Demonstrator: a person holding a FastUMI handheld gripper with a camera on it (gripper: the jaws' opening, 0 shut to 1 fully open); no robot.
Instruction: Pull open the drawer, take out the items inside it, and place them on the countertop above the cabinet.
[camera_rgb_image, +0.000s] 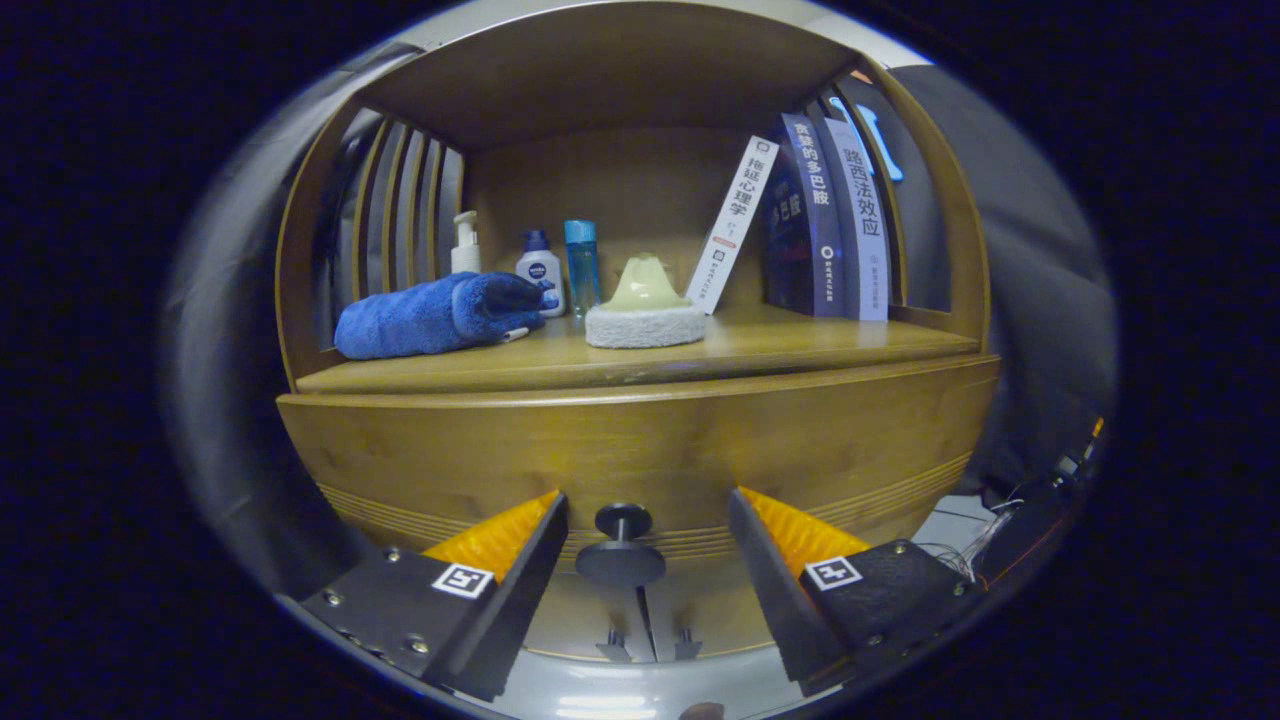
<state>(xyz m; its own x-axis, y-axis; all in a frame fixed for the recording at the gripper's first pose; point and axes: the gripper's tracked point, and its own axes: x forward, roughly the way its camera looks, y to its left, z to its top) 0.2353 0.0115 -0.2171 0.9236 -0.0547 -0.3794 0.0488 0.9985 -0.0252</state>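
A wooden cabinet stands close in front of me, its drawer front (640, 450) flush and closed under the countertop (800, 350). A dark round knob (621, 545) sticks out from the drawer's lower middle. My gripper (648, 510) is open, one finger on each side of the knob, neither touching it. The drawer's inside is hidden.
On the countertop lie a rolled blue towel (435, 315), a white pump bottle (465, 245), a small white bottle with a blue cap (541, 270), a clear blue bottle (581, 262), a pale green brush on a white pad (645, 310) and several leaning books (815, 225). Below the drawer, two small cabinet door knobs (647, 643).
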